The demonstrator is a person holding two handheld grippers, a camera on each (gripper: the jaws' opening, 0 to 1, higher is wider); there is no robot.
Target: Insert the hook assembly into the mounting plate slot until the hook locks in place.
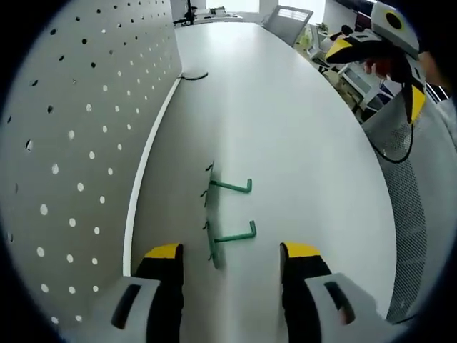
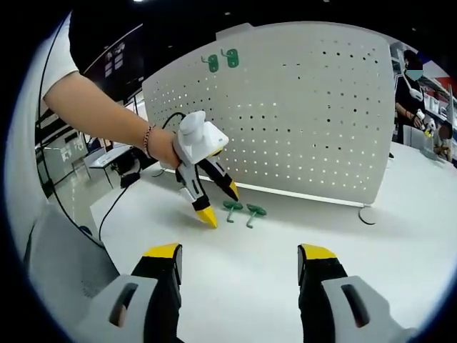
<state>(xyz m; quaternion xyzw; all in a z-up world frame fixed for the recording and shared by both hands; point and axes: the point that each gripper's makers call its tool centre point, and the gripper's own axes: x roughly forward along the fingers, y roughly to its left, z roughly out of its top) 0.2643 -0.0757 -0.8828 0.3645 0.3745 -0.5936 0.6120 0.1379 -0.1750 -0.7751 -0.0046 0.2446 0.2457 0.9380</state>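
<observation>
Two green hooks lie side by side on the white table (image 1: 307, 143), the farther hook (image 1: 230, 187) and the nearer hook (image 1: 232, 236), close to the foot of the white pegboard (image 1: 78, 157). My left gripper (image 1: 232, 251) stands open just short of the nearer hook, holding nothing. In the right gripper view a hand holds the left gripper (image 2: 220, 204) with its tips tilted down beside the two hooks (image 2: 243, 211). My right gripper (image 2: 239, 251) is open and empty, well back from them. It also appears as the right gripper (image 1: 376, 77) at the table's far side.
Two more green hooks (image 2: 221, 61) hang near the top of the pegboard (image 2: 307, 114). A black cable (image 1: 193, 75) lies at the board's far end. A round white disc (image 2: 368, 214) sits by the board's base. A person (image 2: 410, 86) stands behind on the right; a chair (image 1: 289, 21) stands beyond the table.
</observation>
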